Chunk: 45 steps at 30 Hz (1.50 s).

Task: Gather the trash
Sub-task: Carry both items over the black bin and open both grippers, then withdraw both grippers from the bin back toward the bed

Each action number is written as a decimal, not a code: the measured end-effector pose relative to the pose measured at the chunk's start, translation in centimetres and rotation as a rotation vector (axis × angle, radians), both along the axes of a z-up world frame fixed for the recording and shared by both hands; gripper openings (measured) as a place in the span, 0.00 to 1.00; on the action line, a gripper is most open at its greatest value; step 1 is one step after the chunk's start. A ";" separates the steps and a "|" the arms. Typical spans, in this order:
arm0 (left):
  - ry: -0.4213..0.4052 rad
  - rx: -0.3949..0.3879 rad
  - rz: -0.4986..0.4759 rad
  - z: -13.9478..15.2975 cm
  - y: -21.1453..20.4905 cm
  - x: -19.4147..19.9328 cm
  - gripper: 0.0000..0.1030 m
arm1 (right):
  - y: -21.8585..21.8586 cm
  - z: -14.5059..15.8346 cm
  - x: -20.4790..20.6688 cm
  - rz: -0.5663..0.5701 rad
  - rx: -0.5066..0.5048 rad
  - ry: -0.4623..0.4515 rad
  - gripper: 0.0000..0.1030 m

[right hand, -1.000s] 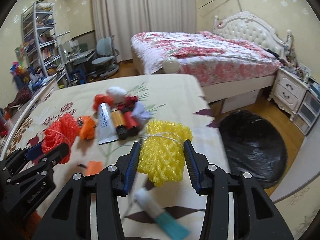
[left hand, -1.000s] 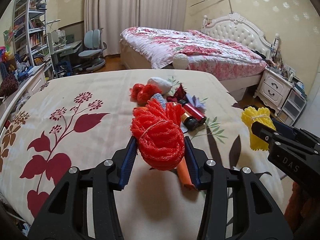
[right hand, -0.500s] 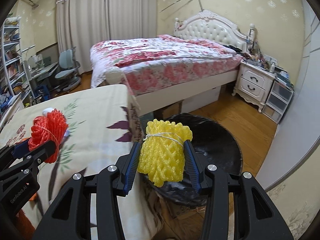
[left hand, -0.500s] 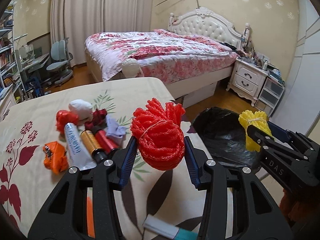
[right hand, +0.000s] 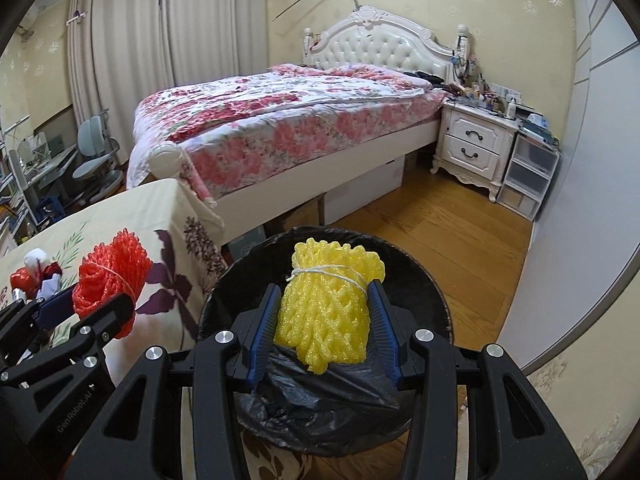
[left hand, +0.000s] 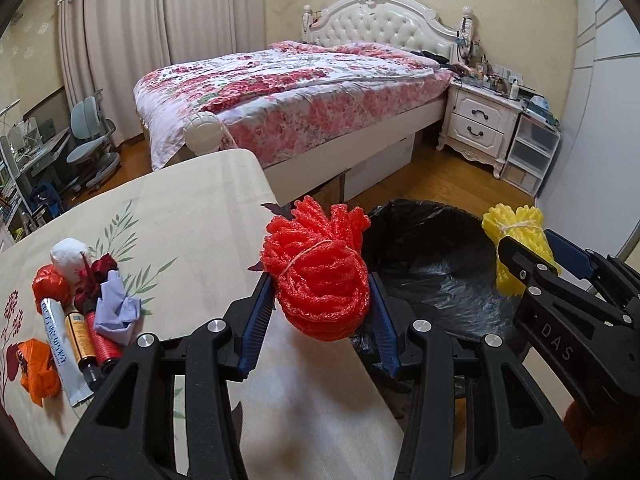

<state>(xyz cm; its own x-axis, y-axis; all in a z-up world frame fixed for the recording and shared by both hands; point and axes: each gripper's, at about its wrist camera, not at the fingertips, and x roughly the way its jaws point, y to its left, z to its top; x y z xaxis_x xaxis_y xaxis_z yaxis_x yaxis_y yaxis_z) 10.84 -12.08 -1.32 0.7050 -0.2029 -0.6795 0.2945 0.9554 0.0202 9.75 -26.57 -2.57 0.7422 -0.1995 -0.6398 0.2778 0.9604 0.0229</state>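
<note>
Each gripper's fingers point(left hand: 256, 320) clamp a foam net bundle, red point(left hand: 318, 280) left, yellow point(right hand: 326, 312) right, hiding the bin point(right hand: 424, 280) floor.

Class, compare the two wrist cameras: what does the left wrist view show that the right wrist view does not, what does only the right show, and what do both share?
Only the left wrist view shows the white tube, the two small bottles and the orange wrapper on the bedspread. Only the right wrist view shows the trash bin's full rim directly beneath the yellow foam net. Both show the red foam net, each net clamped in its gripper.
</note>
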 end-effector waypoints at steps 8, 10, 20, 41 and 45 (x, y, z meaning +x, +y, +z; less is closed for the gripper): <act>0.010 0.025 -0.009 -0.4 -1.9 1.3 0.45 | -1.6 -0.6 0.7 -0.045 0.026 0.004 0.44; 0.008 0.033 -0.013 -0.5 -2.3 1.2 0.45 | -1.8 -0.7 0.8 -0.054 0.026 0.008 0.44; 0.003 0.058 -0.034 -0.4 -3.7 2.0 0.49 | -2.8 -0.8 0.9 -0.075 0.044 0.005 0.48; -0.014 0.061 0.020 1.2 -2.0 1.5 0.82 | -3.0 0.1 -0.5 -0.110 0.040 -0.015 0.61; -0.012 0.060 0.040 1.5 -0.4 0.4 0.82 | -2.3 0.2 -1.3 -0.085 0.069 -0.009 0.61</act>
